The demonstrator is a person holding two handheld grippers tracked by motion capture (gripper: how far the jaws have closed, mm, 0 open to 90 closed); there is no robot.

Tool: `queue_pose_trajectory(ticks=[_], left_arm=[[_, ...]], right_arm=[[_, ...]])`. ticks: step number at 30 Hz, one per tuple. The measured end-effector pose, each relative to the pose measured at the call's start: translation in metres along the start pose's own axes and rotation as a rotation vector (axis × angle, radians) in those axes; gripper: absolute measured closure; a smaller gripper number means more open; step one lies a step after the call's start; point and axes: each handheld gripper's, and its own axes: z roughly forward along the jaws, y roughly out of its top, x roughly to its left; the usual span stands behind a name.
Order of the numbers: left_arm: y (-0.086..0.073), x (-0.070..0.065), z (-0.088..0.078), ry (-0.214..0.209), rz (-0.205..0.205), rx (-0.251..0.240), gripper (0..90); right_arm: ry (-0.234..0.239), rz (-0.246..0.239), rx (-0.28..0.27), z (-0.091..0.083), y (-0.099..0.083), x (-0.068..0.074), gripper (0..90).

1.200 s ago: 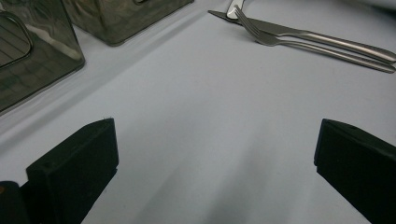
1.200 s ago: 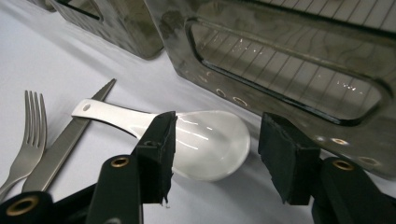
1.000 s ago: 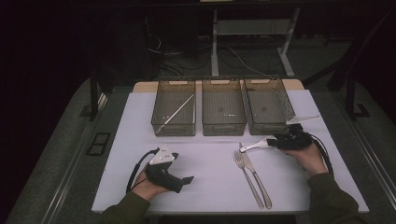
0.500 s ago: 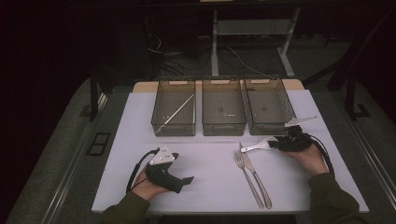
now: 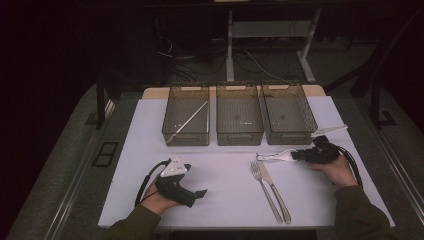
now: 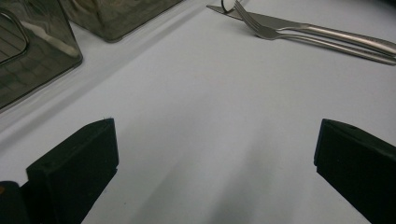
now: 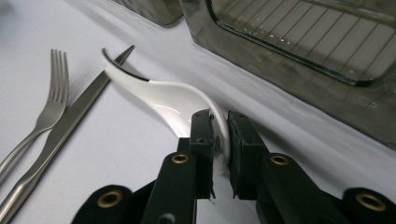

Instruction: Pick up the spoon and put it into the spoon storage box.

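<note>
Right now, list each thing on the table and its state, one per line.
white spoon: on the table, bowl rim clamped between the jaws.
right gripper: jaws have just been closing, shut on the spoon.
left gripper: open, nothing between its jaws.
fork: flat on the table.
knife: flat beside the fork.
left bin: holds one metal stick.
middle bin: looks empty.
right bin: looks empty.

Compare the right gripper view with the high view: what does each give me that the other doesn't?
Right gripper view: the right gripper has just been closing; both pads clamp the bowl rim of the white spoon, its handle tip beside the knife point.

High view: all three bins in a row, a thin metal rod in the left bin, and the left gripper resting idle.

Both: the spoon in the right gripper, the fork and knife side by side, and the right bin.
</note>
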Motion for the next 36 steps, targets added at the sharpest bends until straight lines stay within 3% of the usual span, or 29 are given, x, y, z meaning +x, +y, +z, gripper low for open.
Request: queue_pose_trajectory(ticks=[2, 17, 36], left_arm=[[0.0, 0.0, 0.0, -0.002, 0.002, -0.004, 0.0], [-0.001, 0.0, -0.002, -0.007, 0.02, -0.013, 0.0], [-0.002, 0.001, -0.002, -0.016, 0.028, -0.017, 0.0]], right_arm=[[0.014, 0.001, -0.008, -0.002, -0.001, -0.001, 83.7], [-0.025, -0.004, -0.04, -0.012, 0.0, 0.006, 83.9], [-0.056, -0.002, -0.21, -0.047, 0.02, 0.03, 84.0]])
